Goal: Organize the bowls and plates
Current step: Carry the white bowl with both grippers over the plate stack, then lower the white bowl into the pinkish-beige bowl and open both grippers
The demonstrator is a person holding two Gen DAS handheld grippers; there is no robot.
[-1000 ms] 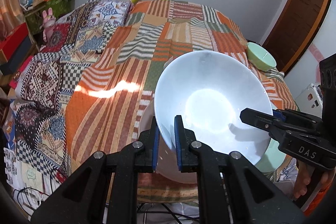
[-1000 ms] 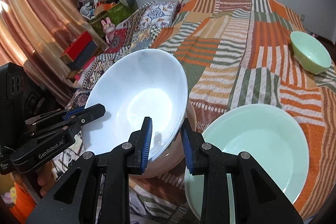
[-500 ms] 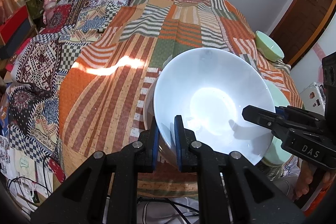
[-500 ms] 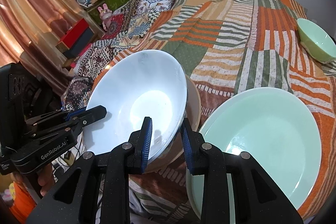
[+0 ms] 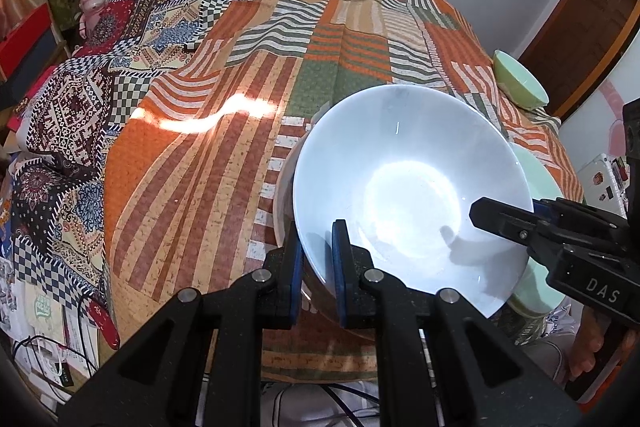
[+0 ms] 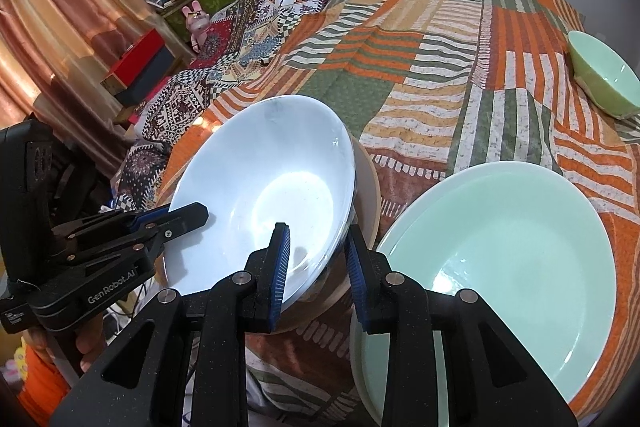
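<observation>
Both the left gripper (image 5: 316, 259) and the right gripper (image 6: 316, 263) have their fingers clenched on the near rim of the white bowl (image 5: 408, 195). It looks stiff, smooth and breakable, tilted over a beige bowl (image 6: 366, 195) on the bed (image 5: 328, 67); hold it by the rim.

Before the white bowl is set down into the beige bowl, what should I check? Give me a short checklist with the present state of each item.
1. Left gripper clamped on the rim of the white bowl: ok.
2. Right gripper clamped on the opposite rim: ok.
3. White bowl level: not ok, it is tilted.
4. Beige bowl directly beneath the white bowl: ok.
5. Beige bowl empty inside: cannot tell, the white bowl hides it.
6. Green plates apart from the beige bowl: ok, a narrow gap shows.
</observation>
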